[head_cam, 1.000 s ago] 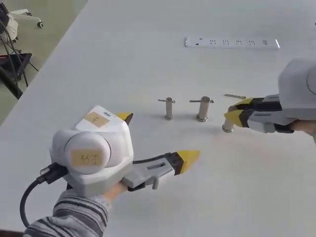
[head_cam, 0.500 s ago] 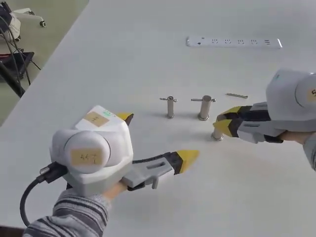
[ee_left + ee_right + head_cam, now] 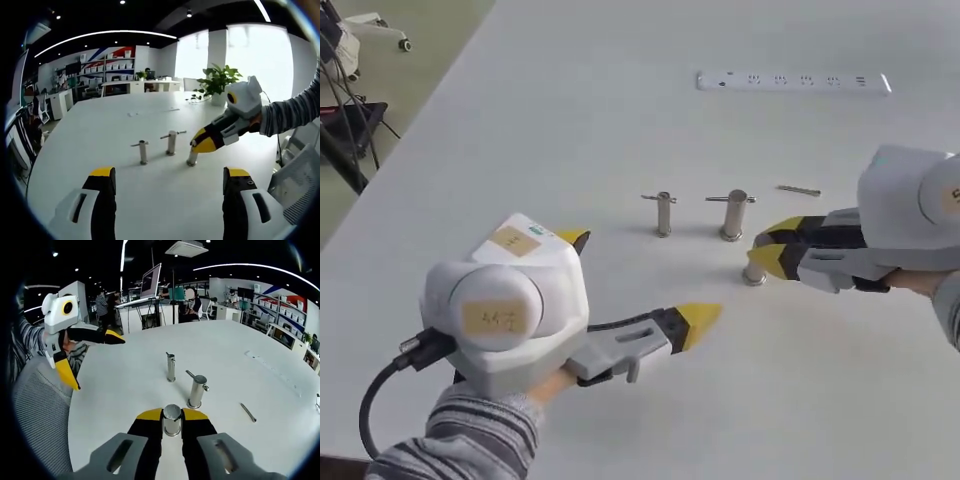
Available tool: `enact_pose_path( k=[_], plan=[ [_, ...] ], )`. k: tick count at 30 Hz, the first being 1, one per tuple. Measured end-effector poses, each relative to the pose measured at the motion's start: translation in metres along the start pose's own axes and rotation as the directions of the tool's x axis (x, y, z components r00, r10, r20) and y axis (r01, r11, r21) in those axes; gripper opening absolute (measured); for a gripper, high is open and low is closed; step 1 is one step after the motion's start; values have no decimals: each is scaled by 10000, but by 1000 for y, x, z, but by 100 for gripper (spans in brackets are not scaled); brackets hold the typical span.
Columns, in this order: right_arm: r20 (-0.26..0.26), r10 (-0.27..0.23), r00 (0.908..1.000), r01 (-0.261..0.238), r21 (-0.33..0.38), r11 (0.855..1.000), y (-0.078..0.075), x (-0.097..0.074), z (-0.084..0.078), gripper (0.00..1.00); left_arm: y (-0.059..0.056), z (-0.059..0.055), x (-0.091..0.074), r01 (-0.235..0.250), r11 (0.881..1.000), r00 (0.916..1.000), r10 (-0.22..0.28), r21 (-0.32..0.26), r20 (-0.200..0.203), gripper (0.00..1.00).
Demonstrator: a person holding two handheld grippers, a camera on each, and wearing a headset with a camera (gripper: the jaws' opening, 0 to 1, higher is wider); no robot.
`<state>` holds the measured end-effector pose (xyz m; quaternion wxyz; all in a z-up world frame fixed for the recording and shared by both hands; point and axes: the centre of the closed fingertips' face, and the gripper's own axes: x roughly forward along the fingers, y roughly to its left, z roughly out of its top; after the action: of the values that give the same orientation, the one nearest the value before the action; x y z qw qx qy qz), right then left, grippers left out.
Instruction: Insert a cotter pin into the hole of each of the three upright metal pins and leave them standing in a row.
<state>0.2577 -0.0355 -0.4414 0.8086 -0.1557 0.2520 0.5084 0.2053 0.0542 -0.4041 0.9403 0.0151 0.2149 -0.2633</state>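
1. The right gripper (image 3: 763,250) has its jaws closed on the bare metal pin (image 3: 172,422), one yellow tip on each side of the shaft just under the head. In the right gripper view the pin stands upright between them. Holding it high leaves the base free, which I judge suits setting it down standing.
2. The bare metal pin sits just off the right end of the row, a little nearer the person than the other two, so it is not yet in line. Whether its base touches the white table (image 3: 570,120) I cannot tell.
3. Nothing passes through its head, and the cross hole itself is too small to make out.
4. The left gripper (image 3: 640,278) is spread wide and holds nothing. It hovers over the table, well apart from the pins and closer to the person, probably kept clear until a second tool is needed.
5. The middle pin (image 3: 732,215) and the left pin (image 3: 663,215) stand upright side by side, each with a cotter pin crossing its head, so two of the three look finished.
6. A loose cotter pin (image 3: 798,190) lies flat on the table beyond the right gripper, apart from the row. It is likely meant for the held pin.
7. A power strip (image 3: 790,85) lies at the far side, well away from the work.
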Motion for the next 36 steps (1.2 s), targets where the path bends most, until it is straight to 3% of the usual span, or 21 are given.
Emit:
enact_pose_path(
  k=[4, 8, 11, 22, 30, 36],
  plan=[
    [77, -110, 9999, 108, 312, 9995, 0, 0, -1, 9, -1, -1, 0, 36, 10000, 10000, -36, 2, -31, 87],
    [-184, -225, 9996, 233, 391, 9990, 0, 1, -8, 12, -2, 0, 1, 53, 10000, 10000, -53, 24, -38, 87],
    [0, -261, 9997, 260, 691, 9973, -1, -2, -7, 16, -1, 0, 0, 43, 10000, 10000, -43, 23, -39, 87],
    [-210, -62, 9998, 91, 1409, 9900, -13, -25, -8, 28, -1, 0, 2, 66, 10000, 10000, -66, -17, -58, 90],
    [-926, -514, 9944, 607, 1004, 9931, -46, -45, -17, 25, -1, 5, 4, 90, 9997, 9999, -89, 222, -67, 91],
    [-1480, -668, 9867, 800, 848, 9932, -70, -48, -22, 24, -1, 2, 5, 79, 9996, 9998, -73, 264, -202, 90]
  ],
)
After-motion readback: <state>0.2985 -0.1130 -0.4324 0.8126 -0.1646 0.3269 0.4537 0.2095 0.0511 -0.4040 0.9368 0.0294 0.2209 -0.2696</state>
